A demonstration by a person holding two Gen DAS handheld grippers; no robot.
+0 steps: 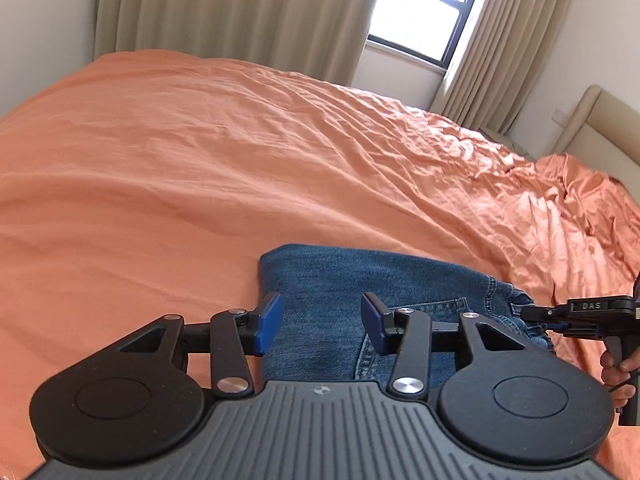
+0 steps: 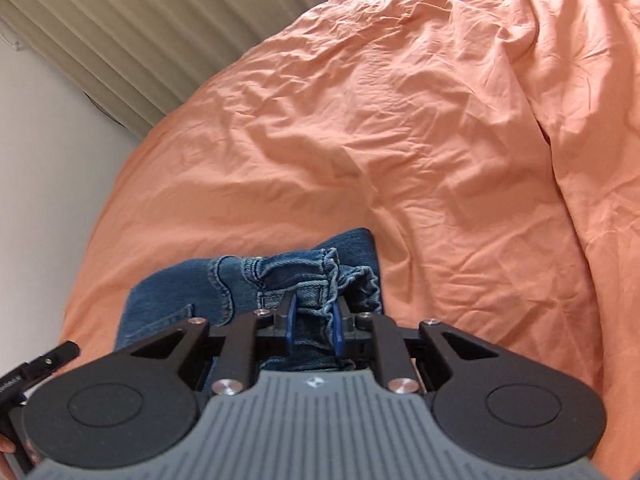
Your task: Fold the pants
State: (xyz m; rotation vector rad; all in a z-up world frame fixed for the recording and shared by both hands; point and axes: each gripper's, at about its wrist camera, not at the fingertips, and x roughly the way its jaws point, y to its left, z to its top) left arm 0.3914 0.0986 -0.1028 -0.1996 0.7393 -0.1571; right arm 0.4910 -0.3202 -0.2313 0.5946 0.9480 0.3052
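Blue denim pants (image 1: 340, 280) lie folded into a compact stack on the orange bed sheet (image 1: 200, 160). My left gripper (image 1: 322, 324) is open, its blue pads spread over the near edge of the pants, holding nothing. In the right wrist view the pants (image 2: 248, 276) show their bunched waistband. My right gripper (image 2: 314, 322) has its blue pads closed in on the bunched waistband denim. The right gripper also shows in the left wrist view (image 1: 560, 314) at the pants' right end.
The wrinkled orange sheet (image 2: 400, 120) covers the whole bed. Beige curtains (image 1: 224, 8) and a window (image 1: 424, 12) stand behind the bed. A beige headboard (image 1: 600, 120) is at the far right. A rumpled heap of orange bedding (image 1: 580, 184) lies near it.
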